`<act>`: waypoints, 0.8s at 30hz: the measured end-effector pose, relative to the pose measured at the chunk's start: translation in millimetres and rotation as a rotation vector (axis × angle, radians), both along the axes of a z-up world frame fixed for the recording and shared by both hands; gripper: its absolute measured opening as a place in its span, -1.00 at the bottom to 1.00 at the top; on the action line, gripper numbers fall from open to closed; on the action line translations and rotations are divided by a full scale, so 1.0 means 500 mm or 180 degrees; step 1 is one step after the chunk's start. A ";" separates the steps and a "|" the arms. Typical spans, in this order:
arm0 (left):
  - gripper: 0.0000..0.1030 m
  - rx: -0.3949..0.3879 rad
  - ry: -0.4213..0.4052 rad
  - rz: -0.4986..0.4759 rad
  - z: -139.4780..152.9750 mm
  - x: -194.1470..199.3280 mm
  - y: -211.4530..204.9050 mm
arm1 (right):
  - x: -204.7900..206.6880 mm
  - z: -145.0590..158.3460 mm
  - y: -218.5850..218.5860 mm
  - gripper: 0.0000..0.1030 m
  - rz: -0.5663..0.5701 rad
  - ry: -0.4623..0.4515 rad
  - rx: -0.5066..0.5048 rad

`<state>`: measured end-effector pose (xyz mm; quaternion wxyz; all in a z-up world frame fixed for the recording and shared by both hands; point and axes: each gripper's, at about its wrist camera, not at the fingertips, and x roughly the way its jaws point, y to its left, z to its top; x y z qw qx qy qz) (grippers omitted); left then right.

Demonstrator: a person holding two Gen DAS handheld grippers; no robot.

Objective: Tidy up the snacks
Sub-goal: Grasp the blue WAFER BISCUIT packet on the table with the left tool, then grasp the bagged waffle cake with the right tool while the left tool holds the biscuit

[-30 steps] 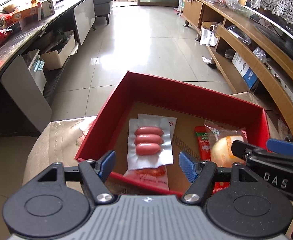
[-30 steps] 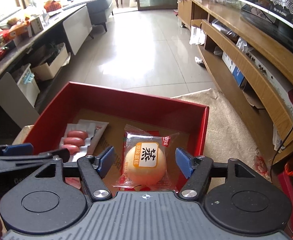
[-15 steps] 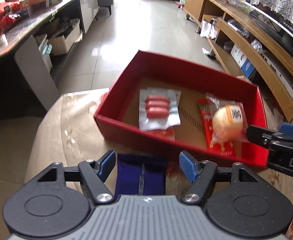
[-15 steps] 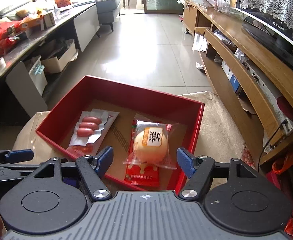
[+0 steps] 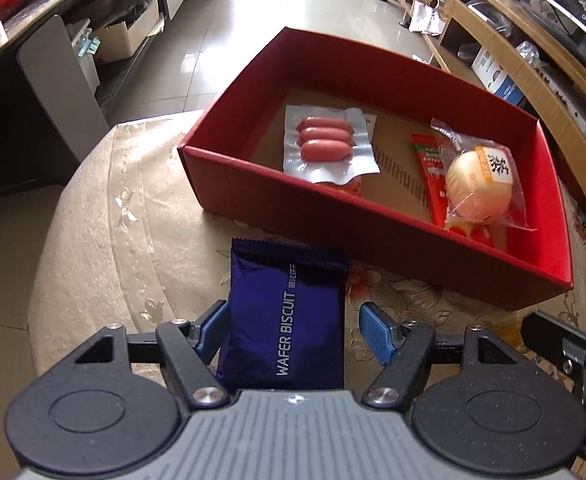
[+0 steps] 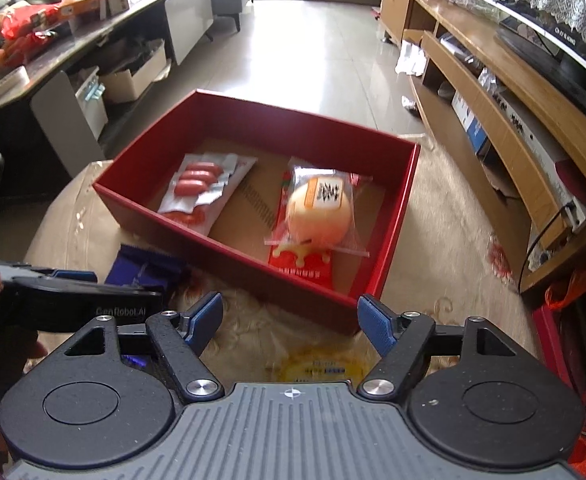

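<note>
Snacks — some are in the red box [image 5: 373,224], two wait outside.
Left wrist view: the left gripper [image 5: 291,330] stands half open around the wafer biscuit pack [image 5: 285,320] on the tablecloth [image 5: 93,240], not yet pressing it, probably to lift it in beside the sausage pack [image 5: 327,145] and bun [image 5: 479,182]. Right wrist view: the right gripper [image 6: 291,322] is opening, empty, above a yellow packet [image 6: 317,364] — likely its next pick.
</note>
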<state>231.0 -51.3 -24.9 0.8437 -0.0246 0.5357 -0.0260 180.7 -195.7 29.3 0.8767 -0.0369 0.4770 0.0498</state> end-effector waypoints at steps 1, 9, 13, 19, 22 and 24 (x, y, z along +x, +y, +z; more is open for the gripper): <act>0.29 0.0005 0.0008 0.0007 -0.003 0.001 0.000 | -0.002 -0.004 -0.002 0.56 -0.0008 0.0023 0.0001; 0.37 0.0043 0.0061 0.0119 -0.032 0.022 0.001 | -0.002 -0.040 -0.036 0.60 -0.0132 0.0223 -0.0027; 0.39 0.0060 0.0097 0.0132 -0.047 0.030 -0.006 | 0.002 -0.055 -0.056 0.62 -0.0200 0.0312 0.0004; 0.26 0.0107 0.0080 0.0122 -0.052 0.027 -0.011 | 0.005 -0.079 -0.078 0.63 -0.0228 0.0443 -0.0002; 0.22 0.0073 0.0096 0.0084 -0.045 0.022 -0.013 | 0.008 -0.085 -0.086 0.63 -0.0247 0.0486 0.0016; 0.21 0.0086 0.0096 0.0051 -0.041 0.015 -0.018 | 0.010 -0.089 -0.090 0.63 -0.0258 0.0500 0.0018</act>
